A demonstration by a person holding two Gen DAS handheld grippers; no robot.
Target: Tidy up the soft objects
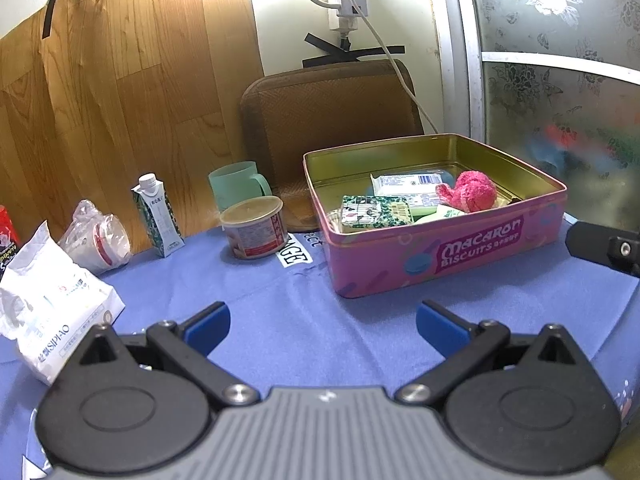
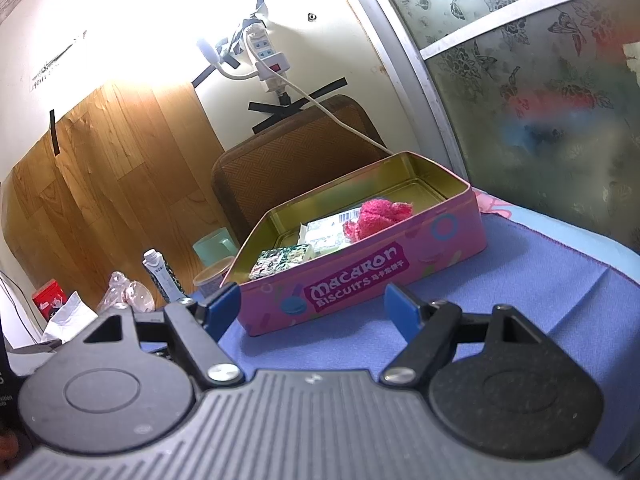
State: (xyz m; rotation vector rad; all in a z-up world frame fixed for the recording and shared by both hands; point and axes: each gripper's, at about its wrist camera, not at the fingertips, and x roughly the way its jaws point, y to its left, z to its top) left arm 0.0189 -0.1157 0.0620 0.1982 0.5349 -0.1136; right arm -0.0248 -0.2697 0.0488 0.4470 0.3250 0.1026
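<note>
An open pink macaron biscuit tin [image 1: 444,258] stands on the blue cloth. Inside lie a fuzzy pink soft item [image 1: 472,191], a white tissue pack [image 1: 408,184] and a green patterned pack [image 1: 374,211]. The tin [image 2: 360,276] and the pink item [image 2: 380,214] also show in the right wrist view. A white soft pack [image 1: 56,300] lies on the cloth at the left. My left gripper [image 1: 322,326] is open and empty, in front of the tin. My right gripper [image 2: 312,308] is open and empty, near the tin's front wall; part of it shows at the right edge of the left wrist view [image 1: 604,246].
Behind the cloth stand a small carton [image 1: 158,216], a lidded tub [image 1: 254,226], a green mug [image 1: 236,184] and a bagged cup [image 1: 100,240]. A brown cushion [image 1: 328,112] leans on the wall. A frosted glass door [image 1: 560,80] is at the right.
</note>
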